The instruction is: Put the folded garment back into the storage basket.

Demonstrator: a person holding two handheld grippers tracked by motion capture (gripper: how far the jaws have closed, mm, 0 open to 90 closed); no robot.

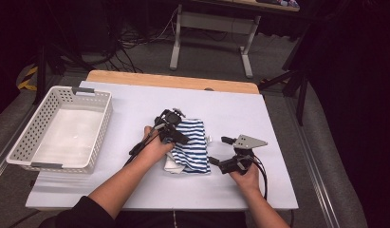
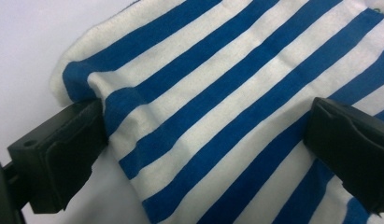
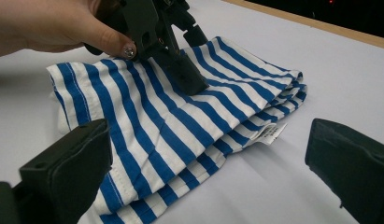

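The left gripper [image 1: 175,132] has its jaws wide apart, resting down on the shirt [image 2: 236,98]. One jaw sits by the folded edge and the other sits out on the stripes. They are not pinching the cloth. The right gripper [image 1: 229,153] is wide too, with nothing in it. It waits just beside the shirt's near corner, over the bare table [image 1: 259,190].

The shirt is blue and white, folded into a small stack in the middle of the table. It looks soft, floppy and light. It will sag and may come unfolded if you lift it by just one layer. It should not be slippery, and it cannot break. A good place to grab is the thick folded edge, with all the layers in the jaws at once. A small tag [image 3: 269,132] sticks out on the side near the right gripper, so that side has loose edges.

There is lots of bare table all around the shirt. The white basket [image 1: 22,137] sits well apart at the left, by the table's left edge, and the way over to it is clear.
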